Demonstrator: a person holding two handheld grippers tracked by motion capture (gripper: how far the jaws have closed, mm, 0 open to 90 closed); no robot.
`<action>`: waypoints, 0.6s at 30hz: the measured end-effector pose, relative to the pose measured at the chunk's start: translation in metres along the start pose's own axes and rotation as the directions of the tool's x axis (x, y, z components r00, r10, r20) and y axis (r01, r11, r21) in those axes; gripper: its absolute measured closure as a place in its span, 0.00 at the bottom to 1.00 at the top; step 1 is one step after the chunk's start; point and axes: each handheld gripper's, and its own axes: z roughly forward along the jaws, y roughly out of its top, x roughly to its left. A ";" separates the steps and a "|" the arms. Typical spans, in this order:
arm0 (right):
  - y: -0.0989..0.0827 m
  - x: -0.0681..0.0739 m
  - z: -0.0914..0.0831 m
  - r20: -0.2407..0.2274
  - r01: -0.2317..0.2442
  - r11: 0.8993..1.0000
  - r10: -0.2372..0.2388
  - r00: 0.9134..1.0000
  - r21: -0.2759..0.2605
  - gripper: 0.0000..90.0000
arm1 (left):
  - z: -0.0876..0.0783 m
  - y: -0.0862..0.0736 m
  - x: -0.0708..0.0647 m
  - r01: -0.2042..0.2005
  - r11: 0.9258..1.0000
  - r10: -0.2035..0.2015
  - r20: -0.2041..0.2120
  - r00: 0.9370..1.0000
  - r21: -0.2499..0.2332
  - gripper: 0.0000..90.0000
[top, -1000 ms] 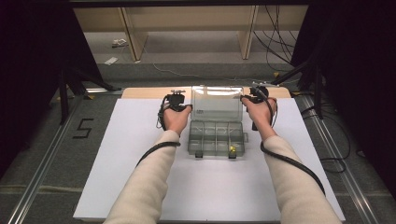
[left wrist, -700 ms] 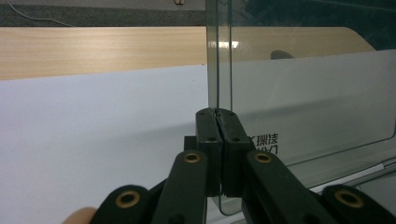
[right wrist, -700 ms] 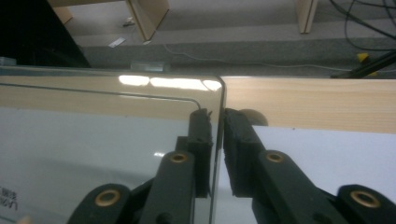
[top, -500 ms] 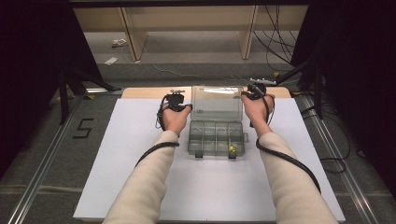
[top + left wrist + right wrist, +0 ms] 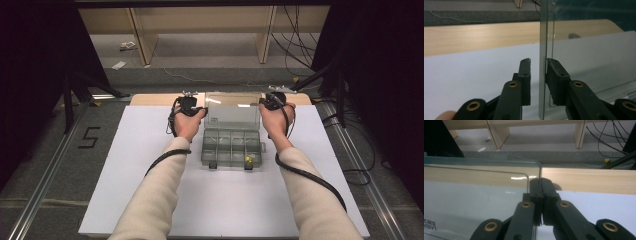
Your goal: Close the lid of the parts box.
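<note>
Overhead, in the high view, a clear plastic compartment box [image 5: 231, 147] sits on the white table sheet [image 5: 125, 165], its transparent lid [image 5: 232, 114] standing raised at the far side, towards the wooden strip [image 5: 155, 99] along the table's back edge. The left gripper [image 5: 192, 109] sits at the lid's left edge and the right gripper [image 5: 267, 102] at its right edge, a hand behind each and pale sleeves running down to the bottom of the frame. A small yellow piece [image 5: 247, 160] lies in a near compartment on the box's right side. Next, in the left gripper view, the left gripper [image 5: 538, 65] has its two black jaws standing on either side of the lid's edge [image 5: 543, 50], which rises upright between them; there is a visible gap between the left-hand jaw and the plastic, and the jaws have just been opening, so the lid is no longer pinched. Lastly, in the right gripper view, the right gripper [image 5: 541, 182] has its jaws pressed together at the lid's rounded corner [image 5: 534, 167], clamped on the thin clear rim there, with the white sheet and the wooden strip beyond.
</note>
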 end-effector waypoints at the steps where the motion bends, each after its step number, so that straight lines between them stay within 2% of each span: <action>1: 0.000 0.000 -0.001 -0.003 0.002 1.000 -0.002 1.000 -0.003 0.99 | -0.001 0.004 0.000 0.004 1.000 -0.004 -0.003 1.000 -0.010 0.80; 4: -0.001 0.000 -0.003 -0.008 0.008 1.000 -0.008 1.000 -0.011 0.99 | -0.002 0.014 -0.002 0.008 0.999 -0.007 0.006 1.000 -0.032 0.80; 9: -0.001 0.000 -0.006 -0.015 0.016 1.000 -0.016 1.000 -0.018 0.99 | -0.002 0.025 -0.007 -0.010 0.999 0.011 0.003 1.000 -0.048 0.85; 15: -0.002 0.000 -0.009 -0.022 0.020 1.000 -0.020 1.000 -0.022 0.99 | -0.004 0.030 -0.011 -0.019 0.998 0.018 -0.031 0.999 -0.054 0.92; 16: -0.002 0.000 -0.010 -0.023 0.022 0.999 -0.022 0.999 -0.023 0.99 | -0.005 0.030 -0.010 -0.017 0.998 0.015 -0.034 0.999 -0.058 0.96; 18: -0.002 0.000 -0.010 -0.024 0.023 0.999 -0.023 0.999 -0.025 0.99 | -0.006 0.029 -0.011 -0.016 0.998 0.014 -0.034 0.999 -0.059 0.97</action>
